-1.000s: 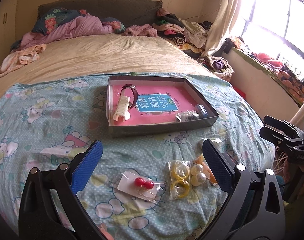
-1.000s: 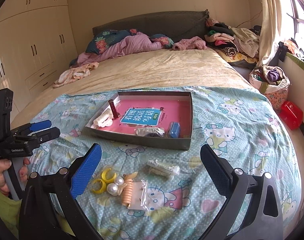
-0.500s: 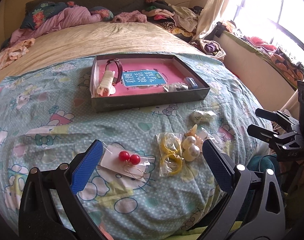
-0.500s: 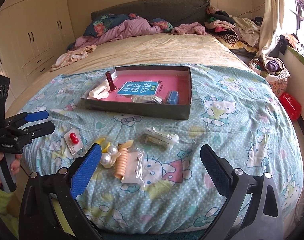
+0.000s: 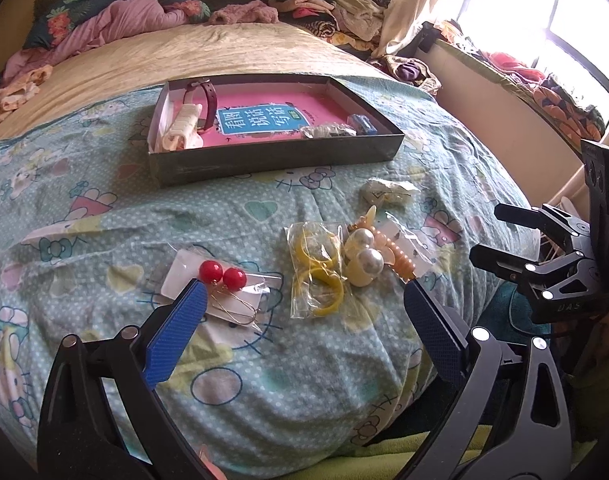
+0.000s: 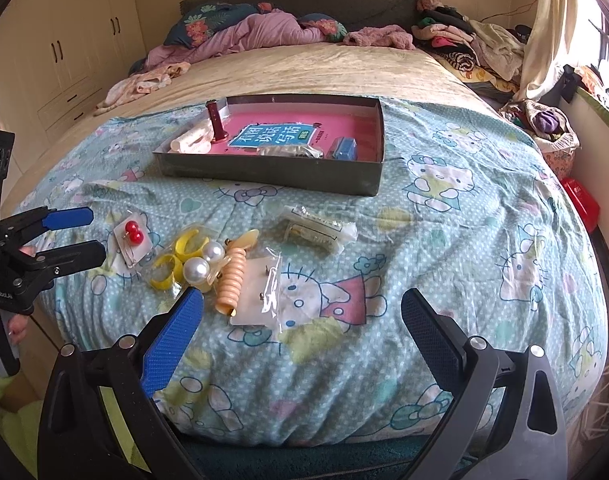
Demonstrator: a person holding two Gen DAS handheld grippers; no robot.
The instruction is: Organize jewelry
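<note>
Closing on nothing, the left gripper (image 5: pixel 302 294) may snag slippery plastic beside the red earrings (image 5: pixel 222 273); the right gripper (image 6: pixel 302 304) gapes empty.

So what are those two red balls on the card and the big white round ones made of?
The red ball earrings look like glossy plastic or glass beads on thin gold-coloured wire, judging by the bright highlights. The white beads look like faux pearl: satiny sheen, very large. I can't tell for certain.

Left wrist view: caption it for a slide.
Left gripper, jaws closing on nothing, above bagged red earrings and yellow rings.
</note>
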